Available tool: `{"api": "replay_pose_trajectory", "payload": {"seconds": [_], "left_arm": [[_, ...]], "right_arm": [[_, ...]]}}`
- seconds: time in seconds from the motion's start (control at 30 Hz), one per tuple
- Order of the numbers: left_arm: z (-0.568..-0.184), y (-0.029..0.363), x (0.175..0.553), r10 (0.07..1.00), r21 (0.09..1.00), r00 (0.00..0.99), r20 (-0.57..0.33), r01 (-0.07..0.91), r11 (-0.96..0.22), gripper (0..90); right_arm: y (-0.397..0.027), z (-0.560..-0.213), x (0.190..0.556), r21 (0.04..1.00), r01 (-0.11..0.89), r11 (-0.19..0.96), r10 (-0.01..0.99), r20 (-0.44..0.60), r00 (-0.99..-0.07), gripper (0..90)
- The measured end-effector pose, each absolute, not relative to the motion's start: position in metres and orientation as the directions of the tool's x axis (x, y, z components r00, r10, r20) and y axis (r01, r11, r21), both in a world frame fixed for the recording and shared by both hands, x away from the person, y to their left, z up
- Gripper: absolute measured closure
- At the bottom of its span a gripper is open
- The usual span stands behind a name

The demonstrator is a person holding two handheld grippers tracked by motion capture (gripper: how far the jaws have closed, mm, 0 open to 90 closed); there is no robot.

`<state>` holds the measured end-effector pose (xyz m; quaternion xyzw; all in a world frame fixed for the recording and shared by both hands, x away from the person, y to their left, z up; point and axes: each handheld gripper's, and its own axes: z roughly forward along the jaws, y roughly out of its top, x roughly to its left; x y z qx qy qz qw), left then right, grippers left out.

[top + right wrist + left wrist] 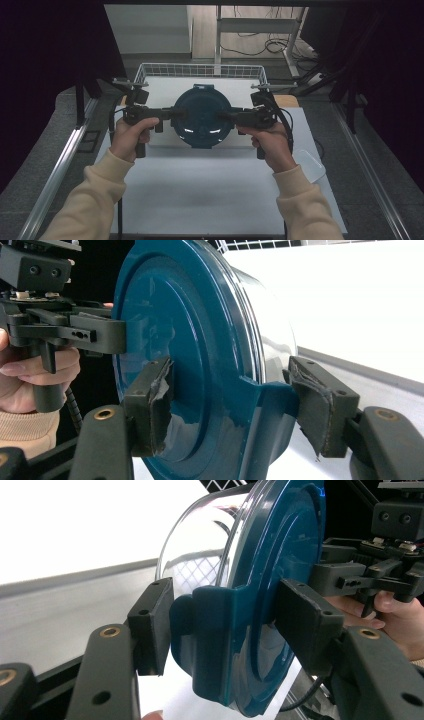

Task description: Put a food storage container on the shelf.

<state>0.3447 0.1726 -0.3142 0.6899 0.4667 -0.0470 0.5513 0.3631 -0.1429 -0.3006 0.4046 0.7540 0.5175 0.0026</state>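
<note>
We hold a round container with a dark teal lid (202, 117) between our two grippers, above the white counter (200, 195) and in front of the white wire basket (200, 70) at its far end; the container is clear-walled, as the left gripper view shows, with the lid (280, 580) facing up toward the high camera; our left gripper (172, 114) has its jaws clamped on the lid's left clip tab (210, 630), one pad against the tab's underside and the other on the lid's top face; our right gripper (227, 116) does the same from the opposite side, its jaws grasping the right clip tab (260, 405), with the worn padding of its fingers (155, 390) pressed against the lid (200, 315); both grippers point inward, toward each other, level across the counter; our left hand (131, 137) and right hand (270, 142) wrap the handles, sleeves cream-coloured; a pale flat object (310, 165) lies on the counter just beside the right wrist; cables run across the floor beyond the basket.
</note>
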Motion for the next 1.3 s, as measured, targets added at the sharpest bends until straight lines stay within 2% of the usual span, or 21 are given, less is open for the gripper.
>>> {"api": "replay_pose_trajectory", "payload": {"seconds": [0.57, 1.3], "left_arm": [[-0.294, 0.175, 0.368, 0.584, 0.717, 0.561, -0.586, 0.695, 0.053, 41.8], [-0.291, 0.184, 0.424, 0.570, 0.684, 0.528, -0.630, 0.724, 0.085, 41.7]], "right_arm": [[-0.141, -0.279, 0.381, 0.789, 0.595, 0.153, 0.613, 0.396, -0.683, 36.7], [-0.134, -0.270, 0.436, 0.758, 0.632, 0.162, 0.620, 0.420, -0.662, 37.0]]}}
